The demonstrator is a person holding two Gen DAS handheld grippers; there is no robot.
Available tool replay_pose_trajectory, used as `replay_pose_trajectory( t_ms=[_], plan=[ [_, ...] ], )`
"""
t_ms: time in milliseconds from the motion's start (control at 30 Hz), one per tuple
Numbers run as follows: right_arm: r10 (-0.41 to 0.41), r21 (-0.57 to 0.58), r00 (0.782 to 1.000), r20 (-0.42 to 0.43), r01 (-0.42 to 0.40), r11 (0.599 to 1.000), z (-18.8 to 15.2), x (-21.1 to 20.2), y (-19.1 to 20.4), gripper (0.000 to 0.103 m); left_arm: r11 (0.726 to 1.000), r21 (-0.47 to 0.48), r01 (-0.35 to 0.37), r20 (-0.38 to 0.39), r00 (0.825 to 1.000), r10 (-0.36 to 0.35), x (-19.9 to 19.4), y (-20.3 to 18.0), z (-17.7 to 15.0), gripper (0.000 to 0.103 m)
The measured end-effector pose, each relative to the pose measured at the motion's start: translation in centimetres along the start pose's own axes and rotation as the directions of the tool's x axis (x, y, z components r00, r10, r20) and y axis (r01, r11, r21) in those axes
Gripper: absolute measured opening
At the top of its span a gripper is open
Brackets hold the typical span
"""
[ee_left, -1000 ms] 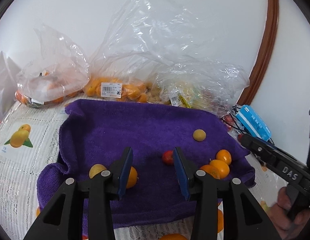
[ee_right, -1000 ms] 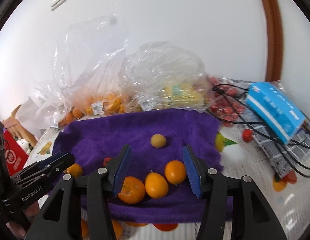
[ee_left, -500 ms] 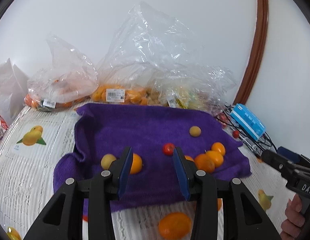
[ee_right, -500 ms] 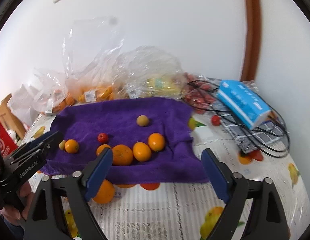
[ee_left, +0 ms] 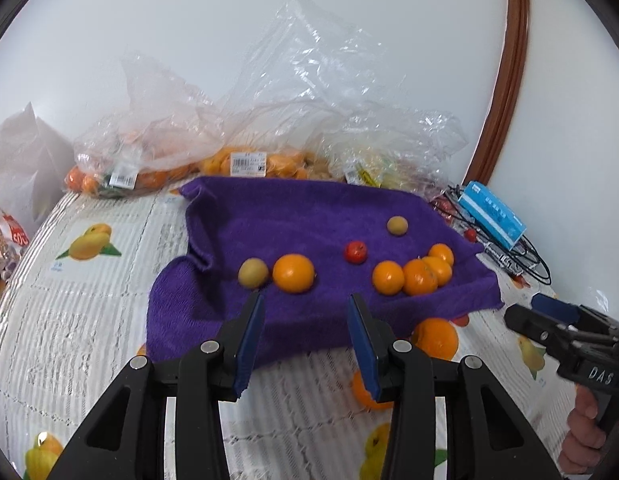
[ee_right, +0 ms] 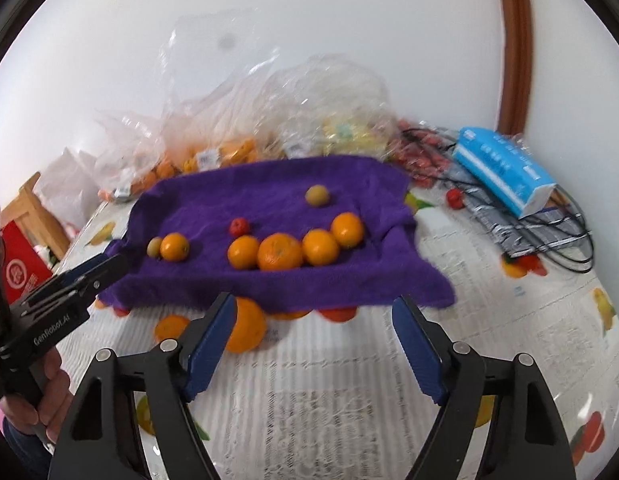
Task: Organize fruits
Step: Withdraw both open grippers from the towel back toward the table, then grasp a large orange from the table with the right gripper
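Fruits [ee_right: 279,256] on purple towel [ee_right: 269,284], frame centre | loose orange [ee_right: 245,330] at towel's lower edge | left claw [ee_left: 305,334], right claw [ee_right: 309,346] spread, empty | risk: orange rolling across desk.

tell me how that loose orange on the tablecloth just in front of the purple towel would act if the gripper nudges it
The orange is round and sits on the tablecloth, so a nudge would probably send it rolling, perhaps against the purple towel edge beside it. Its skin looks smooth, so the right gripper, now open and empty, might slip unless it closes across the middle. It looks firm, not fragile.
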State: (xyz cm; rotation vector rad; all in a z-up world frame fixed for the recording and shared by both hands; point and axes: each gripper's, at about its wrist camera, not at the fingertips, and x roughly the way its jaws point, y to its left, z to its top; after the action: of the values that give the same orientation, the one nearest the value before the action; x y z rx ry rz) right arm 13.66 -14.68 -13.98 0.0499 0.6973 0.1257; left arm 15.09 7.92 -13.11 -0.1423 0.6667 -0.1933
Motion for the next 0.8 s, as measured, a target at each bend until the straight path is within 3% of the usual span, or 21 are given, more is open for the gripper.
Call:
replay_pose_trajectory(
  t_ms=[400,800],
  plan=[
    [0.123,0.001,0.989,-0.087,-0.123,0.992,-0.8,4.0,2.9,0.048,0.994,-0.100,-0.041,-0.044,0.998,0.037,0.3,3.0,0.0,0.043],
    [0.096,-0.048,0.988,-0.124,-0.103,0.994,-0.8,7.0,4.8,0.047,0.987,-0.152,-0.046,-0.053,0.998,0.039,0.5,4.4,0.1,0.046]
  ],
)
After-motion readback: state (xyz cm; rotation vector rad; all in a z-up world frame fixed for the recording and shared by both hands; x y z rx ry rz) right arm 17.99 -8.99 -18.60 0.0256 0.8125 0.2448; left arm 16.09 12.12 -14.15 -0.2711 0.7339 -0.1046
